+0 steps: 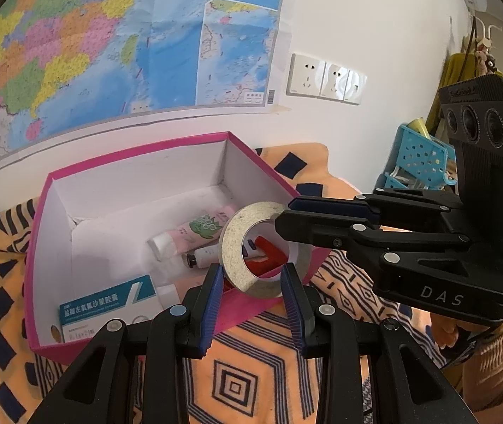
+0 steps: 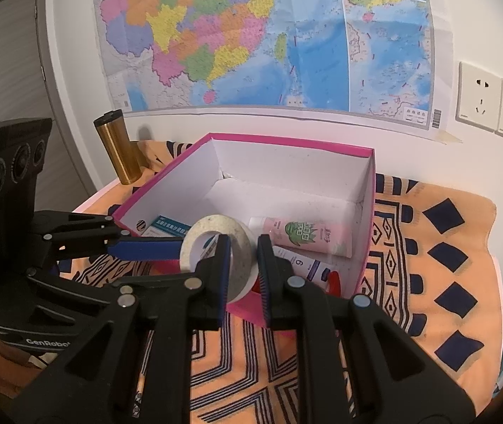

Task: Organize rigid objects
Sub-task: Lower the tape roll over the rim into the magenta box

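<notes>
Left gripper [image 1: 253, 291] clamped across tape roll [image 1: 264, 249], held tilted over near wall of pink box [image 1: 36, 258]. Right gripper [image 2: 244, 265] pinches the same roll's rim, jaws nearly closed.

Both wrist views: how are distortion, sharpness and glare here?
Left wrist view: strong fisheye bend with dark corners; the wall map curves, the sockets show white glare, and the tape roll is sharp. Right wrist view: same bend; the pink box and tape roll are sharp, light soft, shadows faint.
</notes>
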`<control>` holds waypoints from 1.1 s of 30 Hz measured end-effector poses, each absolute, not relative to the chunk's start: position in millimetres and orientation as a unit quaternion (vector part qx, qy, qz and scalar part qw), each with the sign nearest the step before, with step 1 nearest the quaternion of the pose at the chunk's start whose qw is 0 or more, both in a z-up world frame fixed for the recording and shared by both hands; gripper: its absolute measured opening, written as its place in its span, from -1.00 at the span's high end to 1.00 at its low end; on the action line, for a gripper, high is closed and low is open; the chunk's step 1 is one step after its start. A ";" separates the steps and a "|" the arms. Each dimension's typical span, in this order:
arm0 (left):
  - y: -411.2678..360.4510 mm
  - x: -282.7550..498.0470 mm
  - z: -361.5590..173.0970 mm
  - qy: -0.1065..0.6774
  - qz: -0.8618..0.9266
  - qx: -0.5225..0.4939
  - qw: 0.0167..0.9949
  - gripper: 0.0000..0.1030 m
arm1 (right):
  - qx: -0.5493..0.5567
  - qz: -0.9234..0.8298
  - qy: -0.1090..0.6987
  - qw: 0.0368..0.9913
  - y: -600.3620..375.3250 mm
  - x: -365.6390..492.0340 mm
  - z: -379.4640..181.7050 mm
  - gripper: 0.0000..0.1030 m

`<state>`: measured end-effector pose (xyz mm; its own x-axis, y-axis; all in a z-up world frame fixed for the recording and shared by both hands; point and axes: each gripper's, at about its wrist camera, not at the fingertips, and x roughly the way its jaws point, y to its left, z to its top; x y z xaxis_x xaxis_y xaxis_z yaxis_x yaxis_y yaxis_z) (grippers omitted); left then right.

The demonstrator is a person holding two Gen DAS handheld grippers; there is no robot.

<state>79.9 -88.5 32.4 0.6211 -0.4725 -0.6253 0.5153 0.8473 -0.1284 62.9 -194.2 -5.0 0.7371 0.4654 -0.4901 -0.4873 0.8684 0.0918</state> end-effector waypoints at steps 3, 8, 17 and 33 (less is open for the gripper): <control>-88.6 82.4 32.9 0.339 -0.274 0.032 0.899 0.35 | -0.021 0.255 0.258 0.932 -194.3 64.9 -5.7 0.66; -88.8 86.4 32.8 0.341 -0.273 0.030 0.899 0.35 | -0.021 0.254 0.260 0.931 -194.6 68.3 -6.1 0.66; -88.4 92.4 31.5 0.345 -0.274 0.027 0.897 0.35 | -0.022 0.253 0.264 0.930 -195.0 75.8 -6.6 0.67; -88.1 110.3 24.7 0.357 -0.271 0.017 0.894 0.35 | -0.011 0.251 0.275 0.928 -197.5 91.9 -9.0 0.67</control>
<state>110.3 -88.1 24.7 0.5985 -0.4726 -0.6469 0.4976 0.8521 -0.1623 91.9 -197.5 -9.0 0.7232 0.4597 -0.5155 -0.4721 0.8738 0.1169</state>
